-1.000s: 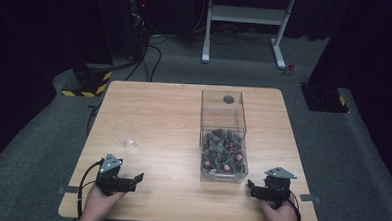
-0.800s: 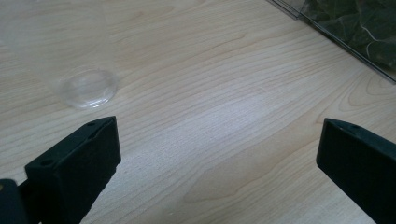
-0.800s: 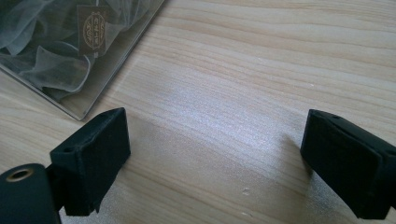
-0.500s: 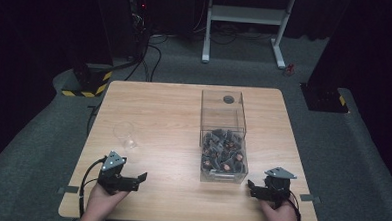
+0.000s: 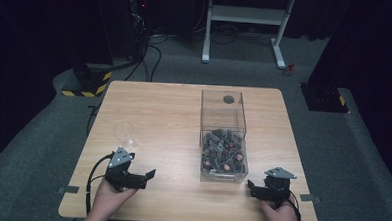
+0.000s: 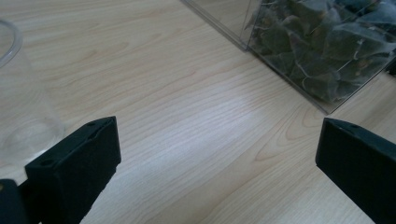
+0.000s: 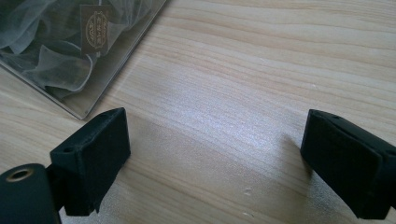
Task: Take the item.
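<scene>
High view: left gripper (image 5: 148, 175) and right gripper (image 5: 251, 187) at near table (image 5: 159, 109) edge, both spread wide, empty. Clear box (image 5: 223, 136) of tea bags (image 5: 223, 150) between them; empty glass (image 5: 124, 133) beyond left gripper.

Left gripper view: glass (image 6: 21, 112) just beside left jaw, untouched.

Right gripper view: box corner (image 7: 84, 109) near.

Judgement: nothing moved yet; all work remains.

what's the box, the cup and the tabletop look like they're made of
The box looks like clear rigid plastic, likely acrylic: see-through walls with sharp glossy edges, mesh tea bags visible inside. The cup is transparent and smooth, glass or clear plastic; the look leaves that open. The tabletop shows pale wood grain with a soft sheen, possibly laminate.
</scene>
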